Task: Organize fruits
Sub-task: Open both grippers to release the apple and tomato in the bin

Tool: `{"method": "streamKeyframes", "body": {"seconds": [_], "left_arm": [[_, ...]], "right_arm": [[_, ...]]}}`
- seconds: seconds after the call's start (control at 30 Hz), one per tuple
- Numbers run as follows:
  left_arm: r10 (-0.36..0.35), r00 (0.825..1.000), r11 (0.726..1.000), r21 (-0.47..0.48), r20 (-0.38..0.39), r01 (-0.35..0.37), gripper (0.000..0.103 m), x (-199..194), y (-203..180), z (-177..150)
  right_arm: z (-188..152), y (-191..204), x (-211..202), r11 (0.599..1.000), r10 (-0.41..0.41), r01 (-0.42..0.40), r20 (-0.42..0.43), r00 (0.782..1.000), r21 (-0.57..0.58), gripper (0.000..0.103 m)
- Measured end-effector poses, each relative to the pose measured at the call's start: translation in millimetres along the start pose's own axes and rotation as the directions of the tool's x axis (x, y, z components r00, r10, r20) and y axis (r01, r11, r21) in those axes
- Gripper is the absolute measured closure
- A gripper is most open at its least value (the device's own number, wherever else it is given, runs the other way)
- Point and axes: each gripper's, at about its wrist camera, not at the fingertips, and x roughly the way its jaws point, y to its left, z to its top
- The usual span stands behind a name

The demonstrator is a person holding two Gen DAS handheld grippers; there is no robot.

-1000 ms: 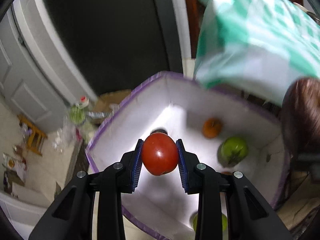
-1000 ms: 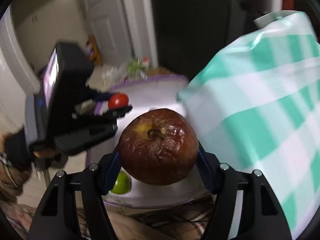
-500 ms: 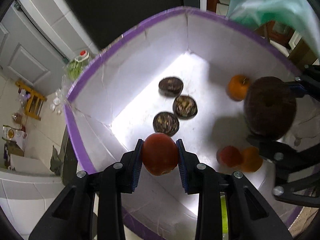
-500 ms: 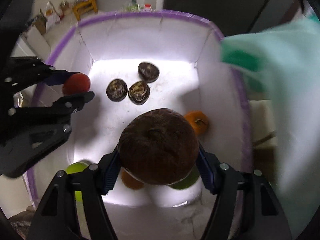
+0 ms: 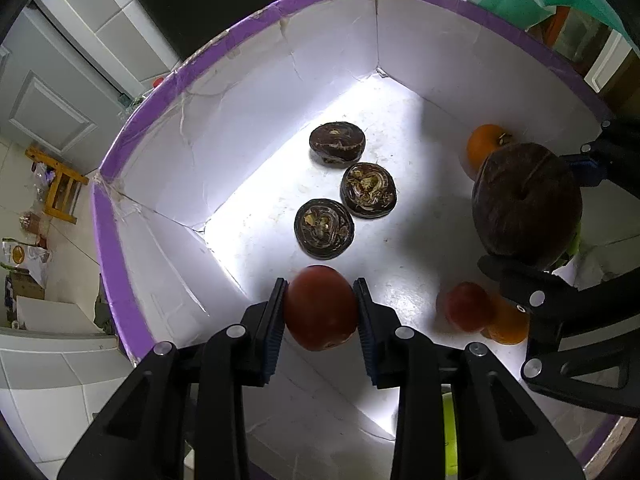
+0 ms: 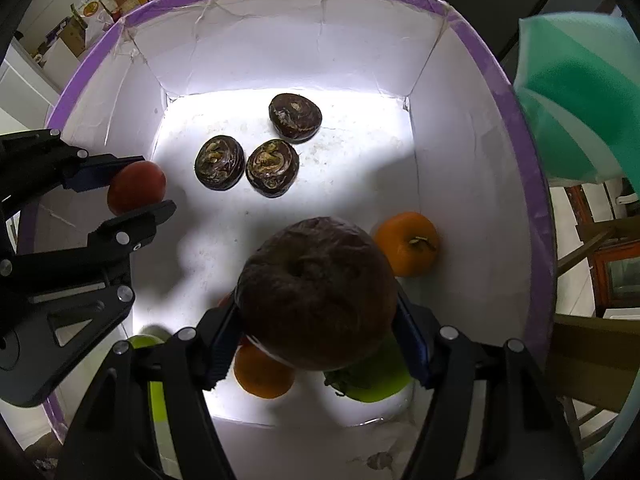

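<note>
While both grippers hang over the white, purple-rimmed box (image 5: 120,264), each has its fingers clamped on a fruit, which suggests two drops into the box are about to happen. The left gripper (image 5: 320,306) pinches a red tomato (image 5: 320,308) squarely between its blue pads, held across the widest part so it cannot roll out; just ahead of its fingertips lie three dark, flat, shrivelled fruits (image 5: 324,228) in a loose cluster, and to the right of its fingers a small red fruit (image 5: 466,306) sits touching an orange one (image 5: 506,326).

The right gripper (image 6: 320,312) holds a large, wrinkled brown apple (image 6: 316,292), stem dimple facing the camera, with the fingers spread wide to span it. Directly beneath that apple, partly hidden, are an orange fruit (image 6: 262,376) and a green fruit (image 6: 372,380); just right of the fingertips rests an orange persimmon-like fruit (image 6: 408,244) near the box wall. A second green fruit (image 6: 146,342) peeks out to the left of the right fingers.

Fruits seem grouped by kind: dark ones ahead, coloured ones nearer. The bare floor below the tomato looks like a safe drop spot; the apple, judged from here, risks landing on fruit underneath unless it is shifted forward.
</note>
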Motion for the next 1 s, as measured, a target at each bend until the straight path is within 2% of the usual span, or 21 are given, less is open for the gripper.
{"method": "streamKeyframes", "body": {"seconds": [0.1, 0.23, 0.33, 0.47, 0.67, 0.7, 0.73, 0.8, 1.0], "left_arm": [[0.000, 1.000, 1.000, 0.001, 0.005, 0.000, 0.069, 0, 0, 0], [-0.012, 1.000, 1.000, -0.007, 0.021, 0.012, 0.063, -3, 2, 1], [-0.032, 0.999, 0.999, -0.016, 0.034, 0.033, 0.057, -7, 3, 3], [-0.036, 0.998, 0.999, -0.019, 0.043, 0.037, 0.055, -7, 4, 5], [-0.034, 0.997, 0.999, 0.004, 0.066, 0.034, 0.046, -11, 0, 6], [-0.031, 0.997, 1.000, 0.007, 0.077, 0.030, 0.041, -13, 0, 6], [-0.013, 0.995, 1.000, 0.007, 0.098, 0.013, 0.028, -16, 1, 6], [0.016, 0.986, 1.000, -0.006, 0.168, -0.016, 0.018, -27, 5, 6], [-0.007, 0.957, 0.998, -0.064, 0.291, 0.027, 0.015, -63, 31, 7]], "right_arm": [[2, -3, 6, 1.000, 0.000, 0.000, -0.004, 1.000, 0.005, 0.034], [1, -4, 6, 1.000, 0.009, -0.009, -0.007, 1.000, 0.009, 0.033], [1, -5, -4, 1.000, 0.023, -0.023, 0.043, 0.999, 0.018, 0.023], [-2, -9, -8, 0.999, 0.031, -0.033, 0.056, 0.998, 0.034, 0.022], [-10, -12, -11, 0.999, 0.024, -0.027, 0.066, 0.998, 0.046, 0.022], [-10, -12, -13, 0.998, 0.027, -0.031, 0.070, 0.997, 0.051, 0.022], [-12, -11, -19, 0.998, 0.028, -0.033, 0.078, 0.997, 0.061, 0.022], [-15, -11, -29, 0.997, 0.030, -0.037, 0.097, 0.995, 0.064, 0.021], [-37, 1, -64, 0.997, 0.045, -0.054, 0.167, 0.985, 0.049, 0.017]]}}
